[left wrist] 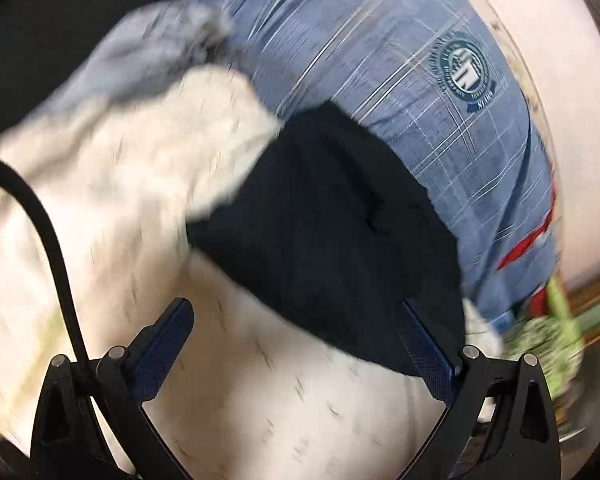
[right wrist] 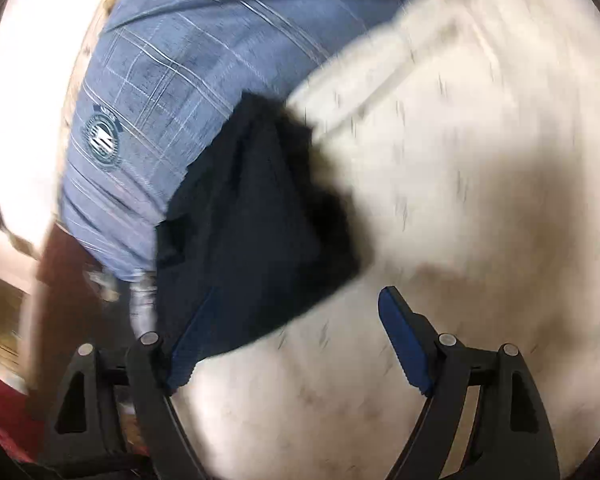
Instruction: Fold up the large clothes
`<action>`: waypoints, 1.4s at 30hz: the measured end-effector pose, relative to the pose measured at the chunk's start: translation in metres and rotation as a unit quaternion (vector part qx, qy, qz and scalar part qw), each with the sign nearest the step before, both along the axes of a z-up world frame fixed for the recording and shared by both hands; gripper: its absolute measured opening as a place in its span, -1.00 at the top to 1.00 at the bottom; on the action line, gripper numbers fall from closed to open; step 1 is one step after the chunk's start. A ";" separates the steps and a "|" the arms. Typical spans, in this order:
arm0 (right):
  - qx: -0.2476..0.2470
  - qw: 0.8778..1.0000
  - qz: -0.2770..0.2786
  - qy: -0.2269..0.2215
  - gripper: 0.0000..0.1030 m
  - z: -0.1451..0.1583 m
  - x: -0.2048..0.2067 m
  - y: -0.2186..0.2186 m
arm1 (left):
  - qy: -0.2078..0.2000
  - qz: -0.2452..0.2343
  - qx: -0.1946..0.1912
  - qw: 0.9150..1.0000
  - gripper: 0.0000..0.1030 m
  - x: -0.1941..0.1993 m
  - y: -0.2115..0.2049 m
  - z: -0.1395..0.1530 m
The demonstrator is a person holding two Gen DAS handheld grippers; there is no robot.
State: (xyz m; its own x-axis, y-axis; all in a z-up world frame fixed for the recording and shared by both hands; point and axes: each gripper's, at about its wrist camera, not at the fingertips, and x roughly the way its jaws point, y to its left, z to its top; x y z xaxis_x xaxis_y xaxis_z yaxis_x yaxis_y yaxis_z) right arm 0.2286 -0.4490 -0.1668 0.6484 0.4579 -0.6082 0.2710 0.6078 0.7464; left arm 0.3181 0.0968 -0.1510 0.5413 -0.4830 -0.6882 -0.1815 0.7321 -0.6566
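left gripper [left wrist: 296, 332]: tilted down, jaws apart, empty | right gripper [right wrist: 296, 328]: tilted down, jaws apart, empty | dark cloth [left wrist: 332, 240] lies on white sheet [left wrist: 260, 420]

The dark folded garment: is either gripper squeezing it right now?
No: both the left gripper and right gripper stand open, their pads not pressing the dark garment.

Each camera sat just behind its own fingers and looked forward and down along them, close over the dark garment [left wrist: 324, 232]. The left wrist view had that garment ahead and right of centre, the blue plaid cloth [left wrist: 380, 60] beyond it and the white cover [left wrist: 260, 400] nearer the lens. The right wrist view had the dark garment [right wrist: 252, 216] ahead and left of centre, the plaid cloth [right wrist: 172, 60] beyond, the cover [right wrist: 460, 200] to its right. Both views shared the garment, the crest [left wrist: 462, 70] [right wrist: 102, 142] and the cover. Both were blurred.
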 end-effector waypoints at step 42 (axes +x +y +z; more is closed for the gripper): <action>-0.014 0.999 -0.013 0.050 0.25 -0.047 -0.082 0.050 | 0.054 0.106 -0.032 0.992 0.00 -0.096 0.041 -0.051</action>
State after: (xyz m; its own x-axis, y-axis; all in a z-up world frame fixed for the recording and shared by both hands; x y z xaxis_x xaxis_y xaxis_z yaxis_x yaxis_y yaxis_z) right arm 0.1464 -0.3987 -0.2135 0.5955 0.4240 -0.6823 0.3581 0.6202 0.6979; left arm 0.2223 0.1375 -0.2023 0.5606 -0.4109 -0.7189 -0.3988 0.6269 -0.6693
